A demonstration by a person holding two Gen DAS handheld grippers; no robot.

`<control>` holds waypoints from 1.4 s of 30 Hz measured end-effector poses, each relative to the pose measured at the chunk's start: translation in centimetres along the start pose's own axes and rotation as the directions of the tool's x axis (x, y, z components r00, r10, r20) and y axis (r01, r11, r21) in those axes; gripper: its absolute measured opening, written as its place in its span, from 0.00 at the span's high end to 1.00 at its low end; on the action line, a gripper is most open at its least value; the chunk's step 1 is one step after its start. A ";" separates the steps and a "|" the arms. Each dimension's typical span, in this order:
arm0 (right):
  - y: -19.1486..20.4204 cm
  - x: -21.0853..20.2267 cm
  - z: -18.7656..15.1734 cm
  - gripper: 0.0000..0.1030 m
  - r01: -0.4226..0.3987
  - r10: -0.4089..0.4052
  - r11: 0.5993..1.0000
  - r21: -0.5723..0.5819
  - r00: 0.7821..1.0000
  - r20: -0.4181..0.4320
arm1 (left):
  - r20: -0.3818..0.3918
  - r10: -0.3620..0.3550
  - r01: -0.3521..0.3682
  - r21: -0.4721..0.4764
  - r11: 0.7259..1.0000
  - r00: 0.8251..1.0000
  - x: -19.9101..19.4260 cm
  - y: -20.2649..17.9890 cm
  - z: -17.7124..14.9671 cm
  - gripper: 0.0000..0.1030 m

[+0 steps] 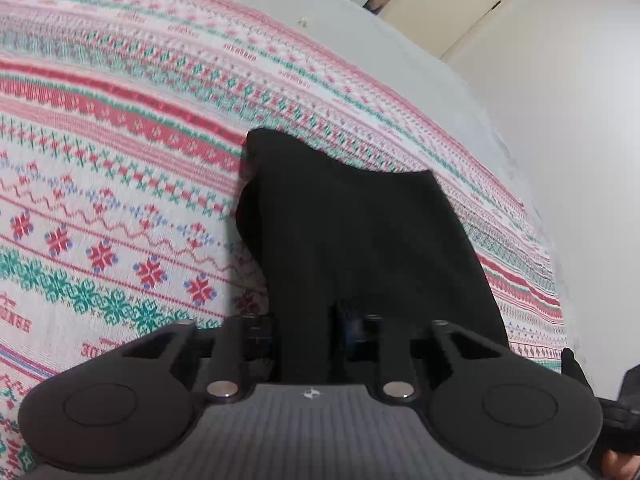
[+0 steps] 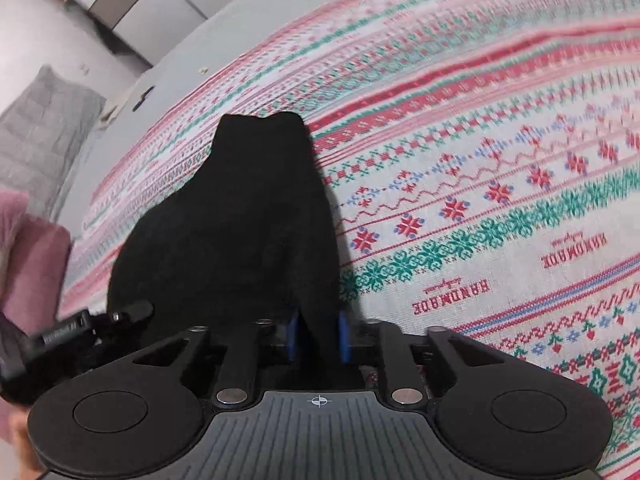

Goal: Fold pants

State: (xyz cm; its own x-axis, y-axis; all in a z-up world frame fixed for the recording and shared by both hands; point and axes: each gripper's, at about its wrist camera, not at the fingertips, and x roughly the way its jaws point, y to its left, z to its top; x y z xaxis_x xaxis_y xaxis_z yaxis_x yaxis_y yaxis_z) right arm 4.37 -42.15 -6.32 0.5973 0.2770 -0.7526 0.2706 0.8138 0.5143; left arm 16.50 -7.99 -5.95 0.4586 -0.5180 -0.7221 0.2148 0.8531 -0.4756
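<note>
Nearest the lens in the left wrist view, the left gripper [image 1: 306, 344] is seen closed narrowly on a fold of the black pants [image 1: 360, 240], whose cloth is pinched between its fingers at 6 o'clock and spreads away toward 12 o'clock. In the right wrist view the right gripper [image 2: 318, 338] is likewise clamped on the black pants [image 2: 240, 220], the dark fabric being caught between the blue finger pads [image 2: 343, 336]. The garment is held up from a patterned bedspread [image 1: 120, 160] of red, green and white bands, which fills the view from 9 to 12 o'clock on the left camera. A grey cushion [image 2: 40, 128] is seen at 9 o'clock in the right wrist view, and a cream door [image 1: 460, 8] at 1 o'clock in the left.
</note>
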 end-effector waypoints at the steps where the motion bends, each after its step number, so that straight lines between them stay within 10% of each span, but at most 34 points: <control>1: 0.6 -0.2 -0.2 0.88 0.013 -0.013 1.000 -0.022 1.000 0.014 | 0.010 -0.003 0.003 0.017 1.000 1.000 -0.3 -0.3 -0.1 0.55; 7: 0.9 -2.1 -0.4 0.88 -0.019 0.019 1.000 0.002 0.999 0.041 | -0.020 0.033 -0.033 0.024 0.999 0.999 0.1 0.1 -0.7 0.38; 13: 1.4 -0.2 0.4 0.68 0.062 -0.066 0.990 -0.124 0.997 -0.026 | 0.063 0.092 -0.095 0.052 0.994 0.994 -2.3 0.2 1.0 0.22; 18: 0.8 -1.7 2.7 0.65 0.088 -0.078 0.992 -0.090 0.991 0.108 | 0.210 0.068 -0.101 0.153 0.983 0.975 -4.9 -1.4 1.7 0.29; 21: 2.0 -1.9 3.8 0.70 0.086 -0.051 0.985 -0.147 0.973 0.224 | 0.188 -0.029 -0.031 0.308 0.951 0.982 -4.3 -4.7 0.4 0.30; 24: 4.1 -0.9 4.5 0.71 0.030 0.030 0.975 -0.221 0.963 0.267 | 0.120 0.036 -0.080 0.380 0.922 0.992 -1.6 -6.1 -0.6 0.30; 31: 4.4 5.4 3.8 0.73 0.162 -0.112 0.945 -0.283 0.977 0.182 | 0.076 0.156 -0.173 0.388 0.905 0.985 1.5 -5.0 -0.8 0.32; 42: 4.3 3.7 3.8 0.61 0.202 -0.166 0.961 -0.188 0.968 0.190 | 0.132 0.204 -0.238 0.345 0.908 0.970 -0.6 -5.9 -0.6 0.30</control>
State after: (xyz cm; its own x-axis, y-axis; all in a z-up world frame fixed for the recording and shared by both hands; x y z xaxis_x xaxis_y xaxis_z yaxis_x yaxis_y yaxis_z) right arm 10.65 -39.59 -5.35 0.6765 0.0358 -0.7356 0.2391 0.9340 0.2653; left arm 14.44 -12.72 -3.03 0.6021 -0.3202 -0.7314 0.3838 0.9194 -0.0866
